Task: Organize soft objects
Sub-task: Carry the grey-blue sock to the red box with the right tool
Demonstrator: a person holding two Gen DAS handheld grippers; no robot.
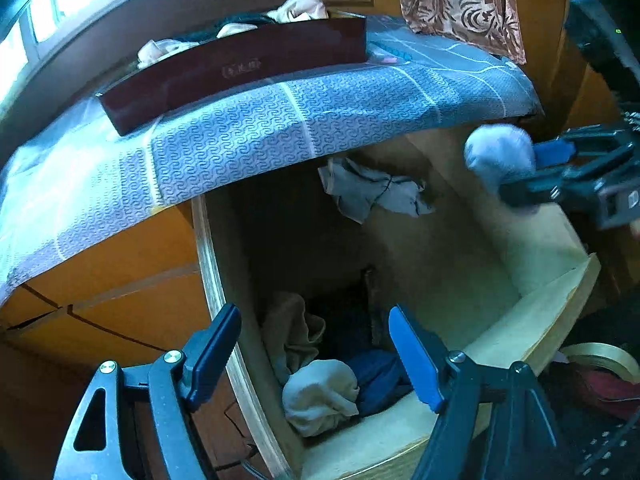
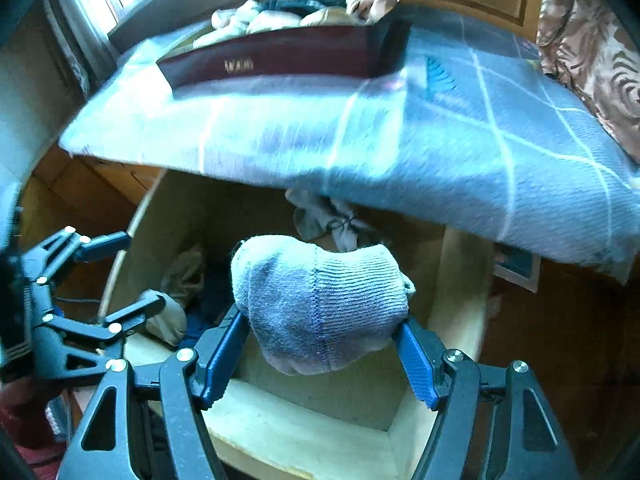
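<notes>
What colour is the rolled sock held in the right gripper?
Pale blue-grey ribbed knit. The rolled sock shows best in the right wrist view, pinched by the right gripper.

A bright window [image 1: 44, 8] is seen at the upper left, and pale daylight is cast from it across a blue patterned bedspread [image 1: 248, 136] laid over the bed. Orange-brown wooden panelling [image 1: 120, 272] is shown below the bed edge. A brown leaf-patterned curtain [image 1: 460, 4] is hung at the upper right.

sock [image 2: 320, 304]: ribbed knit cloth, matt
drawer [image 1: 532, 320]: pale bare wood, smooth
box [image 1: 240, 68]: dark red, glossy
bedcover [image 1: 248, 136]: woven cloth, textured pattern
pads [image 1: 416, 360]: blue plastic, ridged
</notes>
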